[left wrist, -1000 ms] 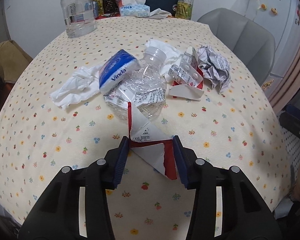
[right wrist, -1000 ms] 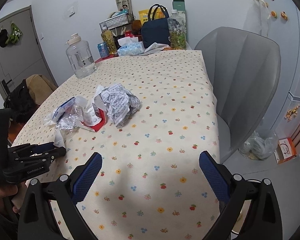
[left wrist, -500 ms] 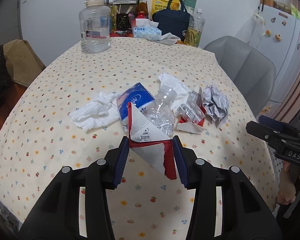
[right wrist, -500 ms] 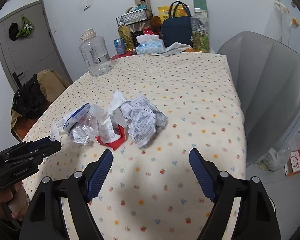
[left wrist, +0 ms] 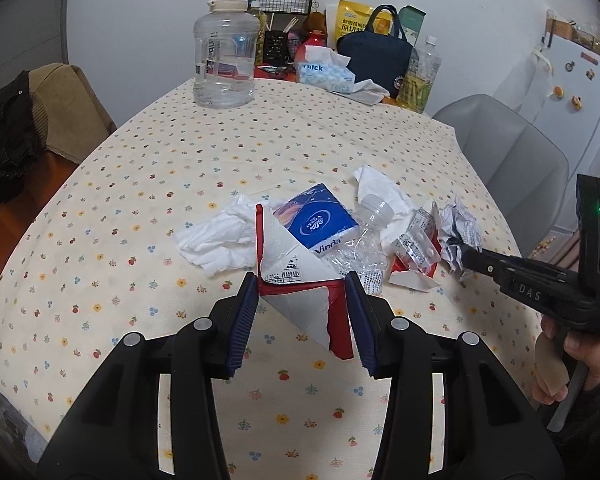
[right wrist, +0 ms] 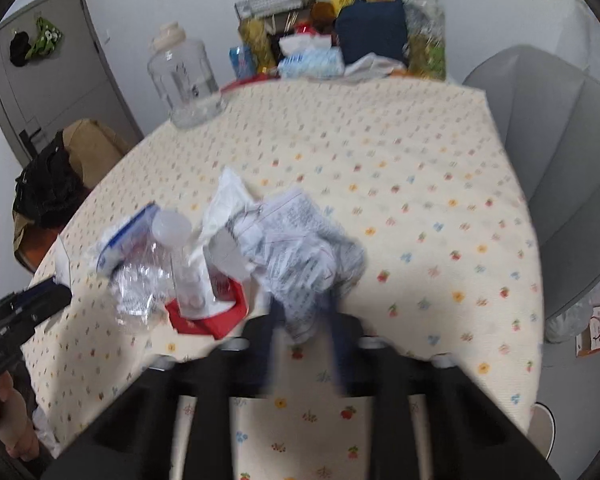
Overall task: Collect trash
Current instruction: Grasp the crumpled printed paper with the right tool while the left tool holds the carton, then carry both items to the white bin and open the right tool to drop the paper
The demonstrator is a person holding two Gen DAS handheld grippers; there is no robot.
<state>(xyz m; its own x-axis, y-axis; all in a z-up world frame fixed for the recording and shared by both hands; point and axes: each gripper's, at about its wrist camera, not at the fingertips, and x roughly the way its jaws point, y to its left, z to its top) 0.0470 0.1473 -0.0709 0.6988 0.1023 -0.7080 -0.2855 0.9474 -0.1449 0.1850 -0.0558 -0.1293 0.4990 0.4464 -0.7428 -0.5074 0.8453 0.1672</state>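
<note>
The worktop (left wrist: 148,168) wears a flower-dotted cloth, and the trash lies heaped near its middle. Largest in the heap is the crushed bottle (left wrist: 360,244), thin clear plastic, light and slick, likely to crackle and slip; its neck is the firmest hold. Beside it lies a tissue pack (left wrist: 320,224), soft and light, easy to pinch across its width, and to the left of that a wad of tissue (left wrist: 216,240), limp, takeable anywhere. At the right of the heap sits a paper ball (right wrist: 300,248), springy and weightless, next to a torn red carton (right wrist: 208,316) holding a blister strip (left wrist: 416,246).

The left hand-held gripper (left wrist: 302,300) is clenched on a carton scrap (left wrist: 296,280), stiff card held by its sides and lifted off the cloth. The right hand-held gripper (right wrist: 302,336) looks closed around the near edge of the paper ball; the view is blurred, so firm contact is a judgement. A deeper bite into the folds would hold better than the loose edge.
</note>
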